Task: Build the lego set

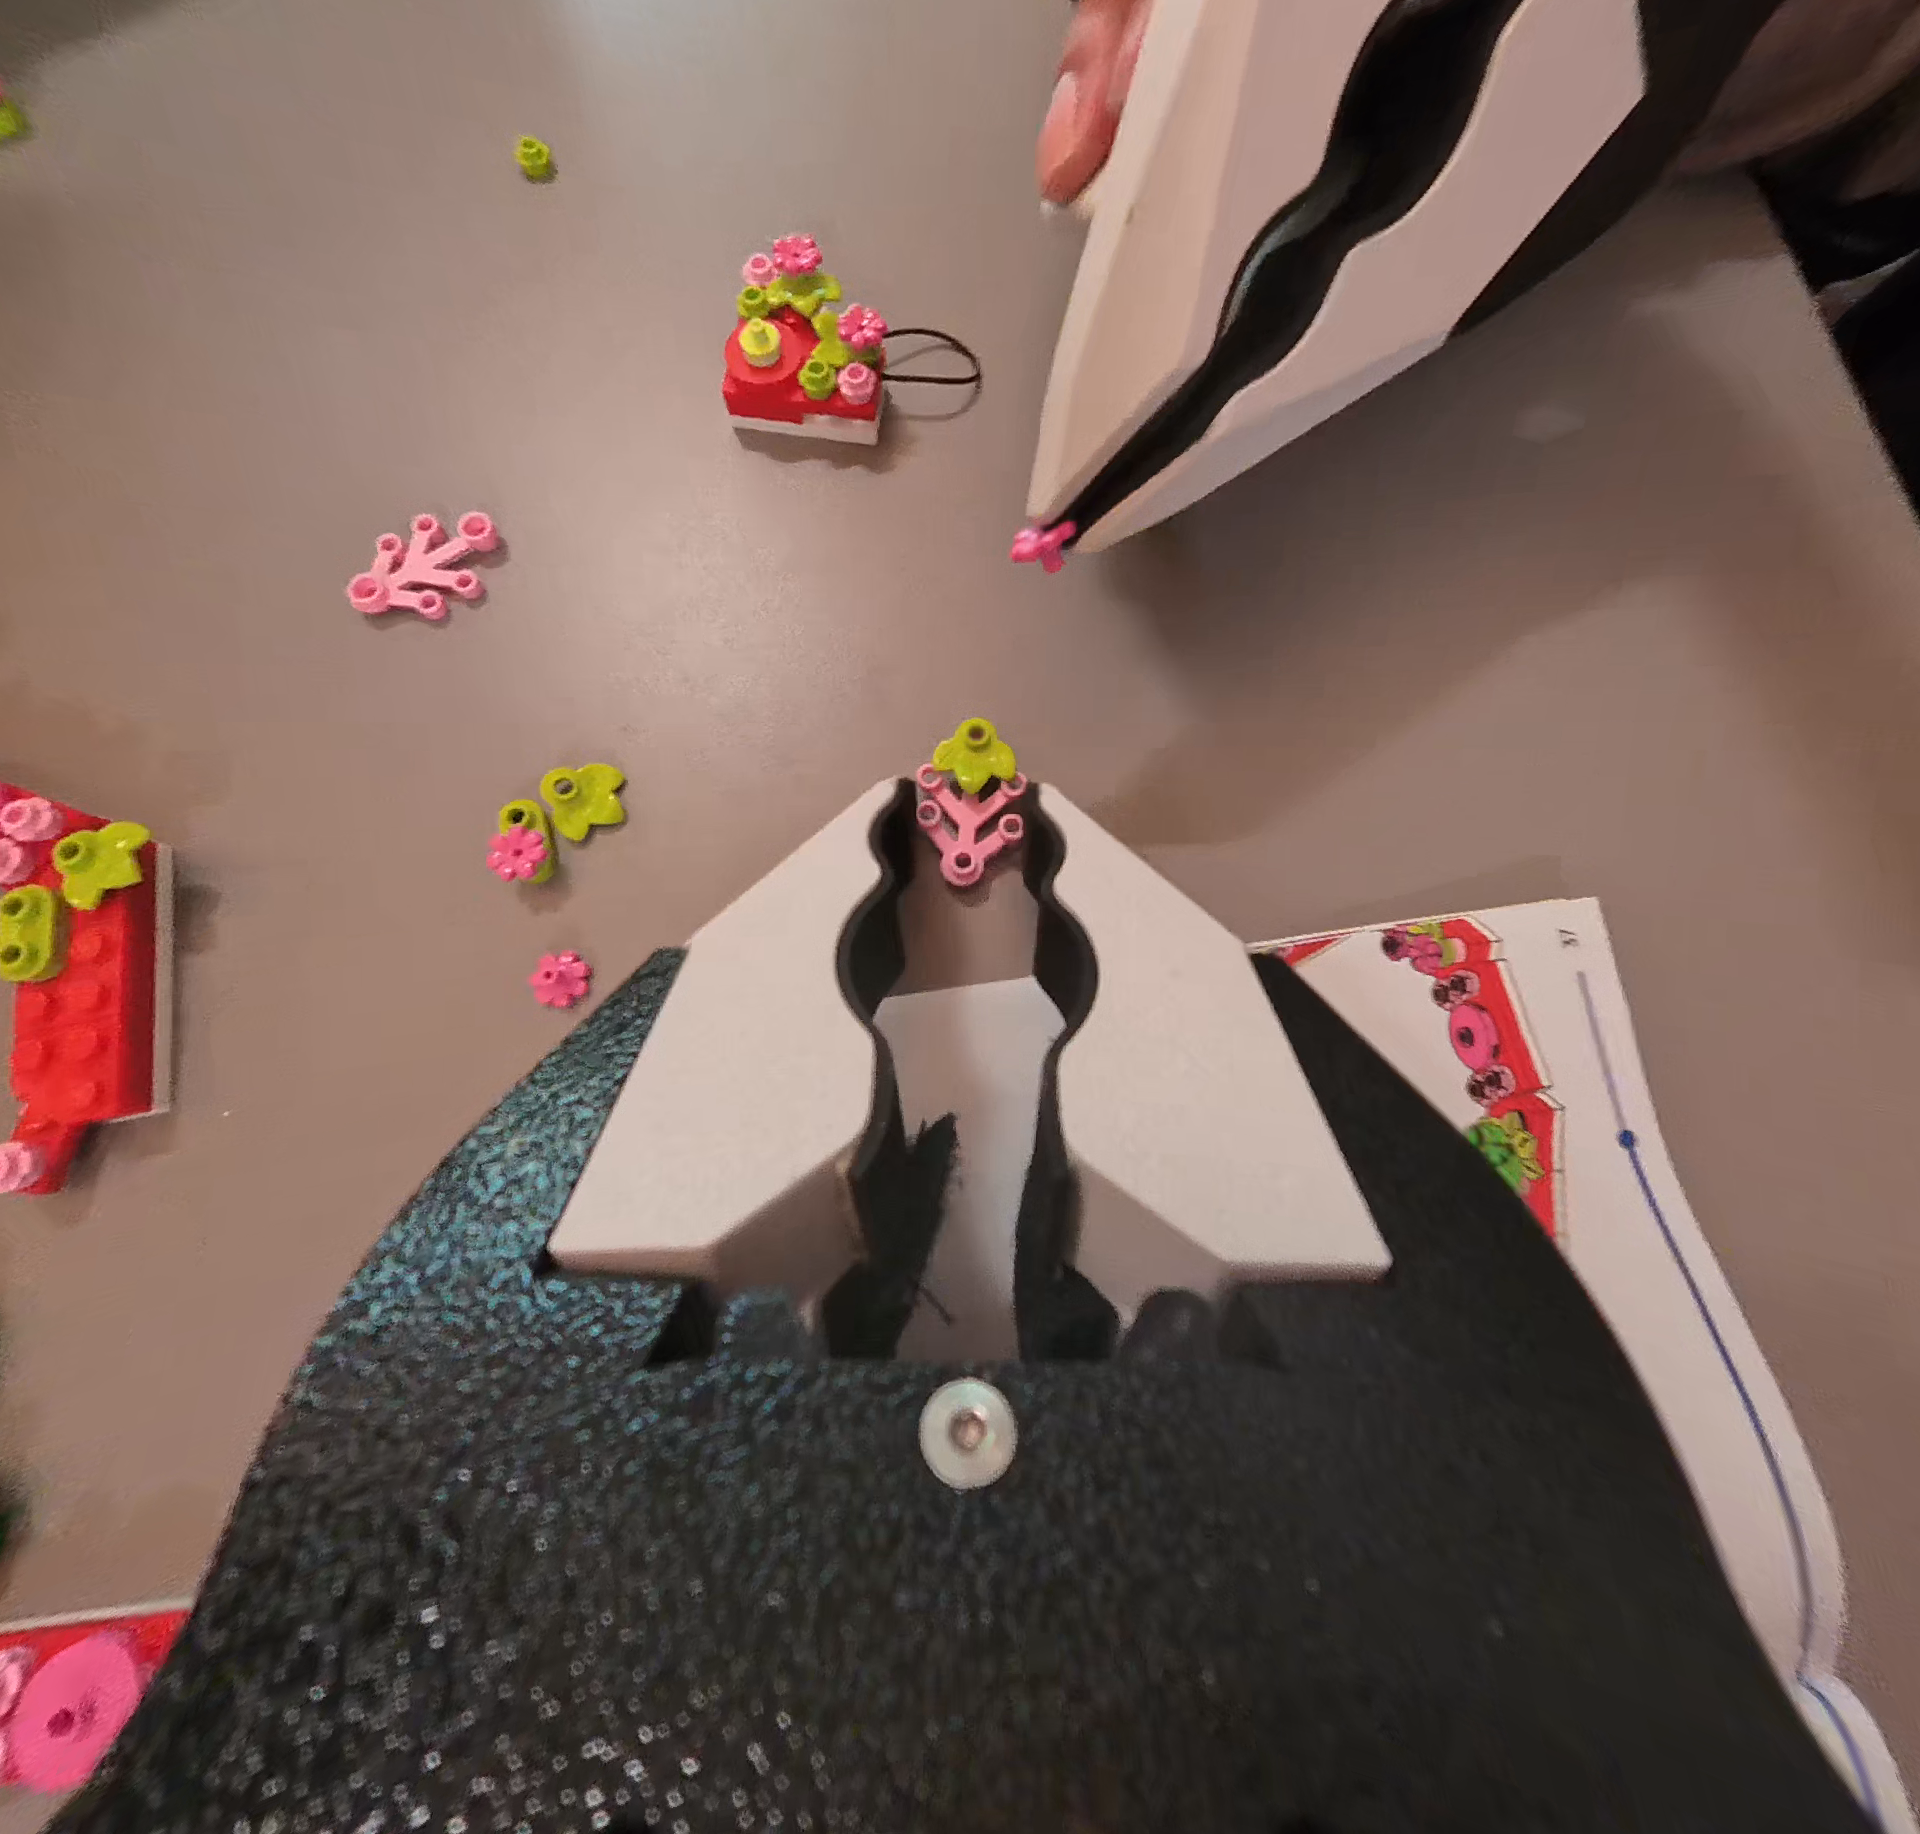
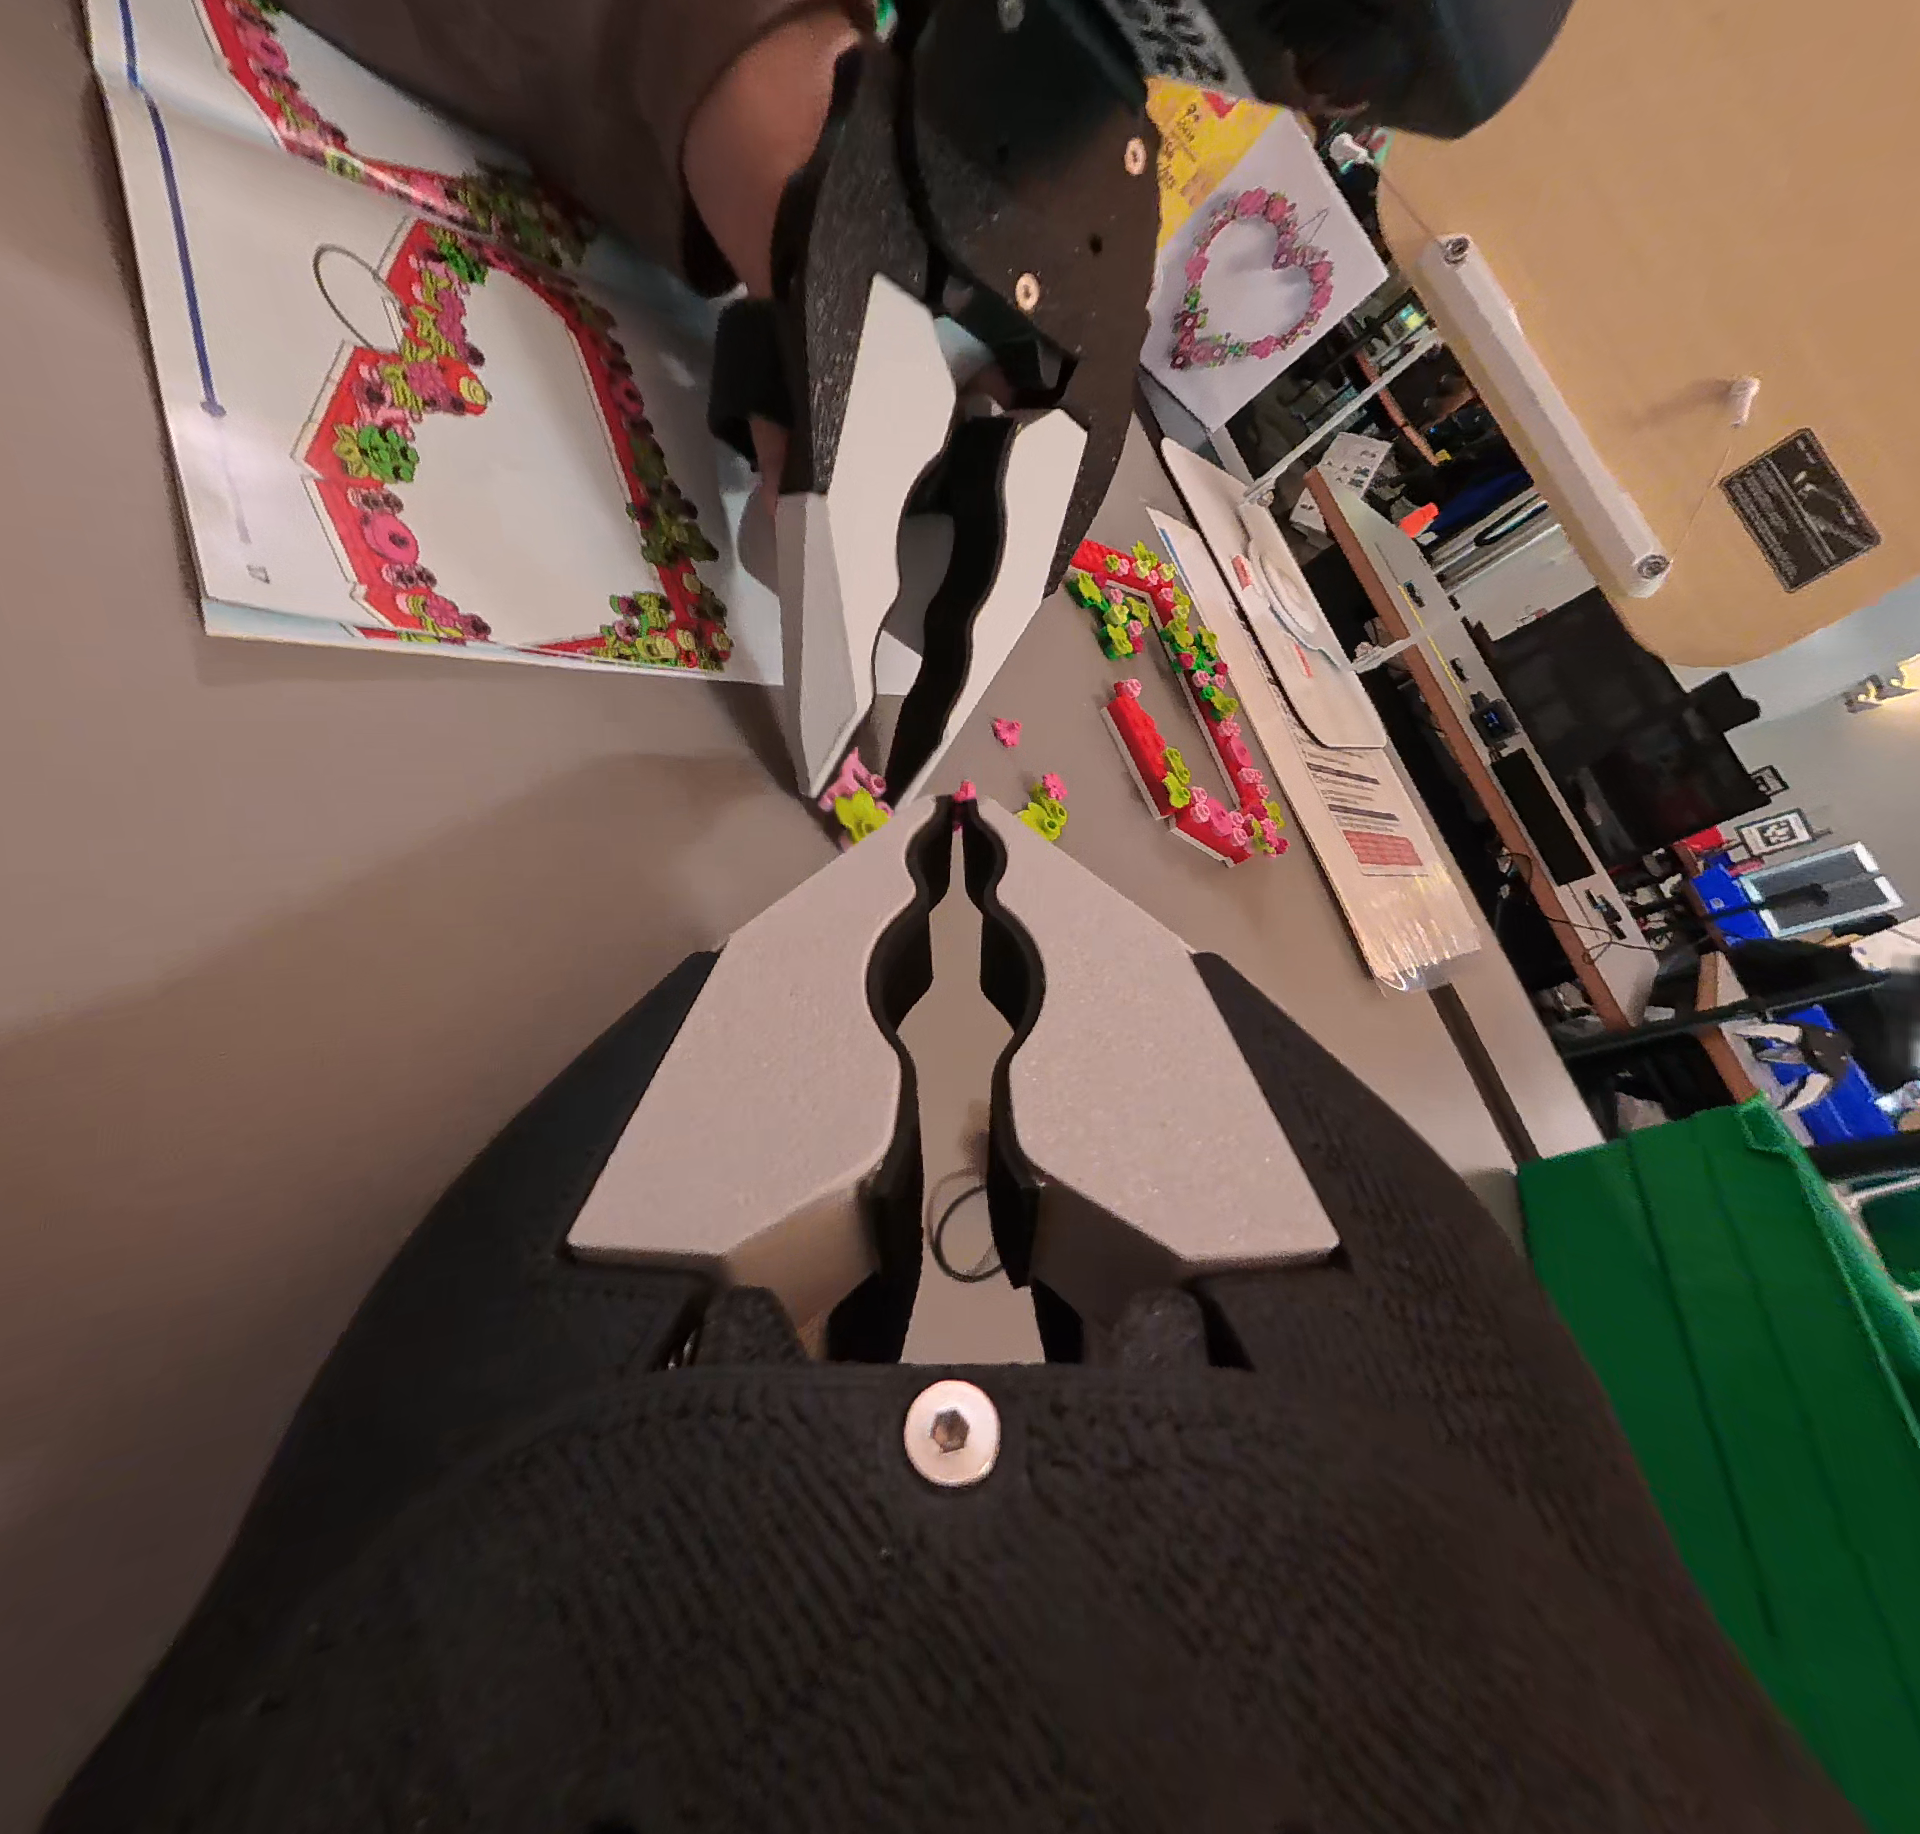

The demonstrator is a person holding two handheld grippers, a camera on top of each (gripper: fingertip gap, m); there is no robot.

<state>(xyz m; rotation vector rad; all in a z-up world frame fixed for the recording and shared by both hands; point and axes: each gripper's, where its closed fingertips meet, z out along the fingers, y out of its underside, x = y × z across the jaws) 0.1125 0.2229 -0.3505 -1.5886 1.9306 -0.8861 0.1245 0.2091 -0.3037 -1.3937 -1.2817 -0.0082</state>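
My left gripper (image 1: 971, 797) is shut on a light pink branch piece (image 1: 971, 828) with a lime leaf (image 1: 975, 750) on its tip, held above the grey table. My right gripper (image 2: 961, 813) is shut on a small dark pink flower (image 2: 964, 792); in the left wrist view that gripper (image 1: 1049, 537) comes in from the upper right with the flower (image 1: 1041, 545) at its tips, apart from the branch piece. In the right wrist view the left gripper (image 2: 873, 787) holds the pink and lime piece (image 2: 857, 802) just left of my right fingertips.
A small red block with flowers and a black loop (image 1: 805, 345) stands farther out. Loose pieces lie left: a pink branch (image 1: 426, 569), lime leaves with a flower (image 1: 556, 818), a pink flower (image 1: 559, 979). A red heart section (image 1: 83, 963) is at left, the instruction booklet (image 1: 1662, 1109) at right. The tips of one gripper are about 5 centimeters away from the tips of the other. Left tips and right tips are each some 15 centimeters from the red heart section (image 1: 83, 963). My right wrist view (image 2: 1156, 755) looks at it from another angle.
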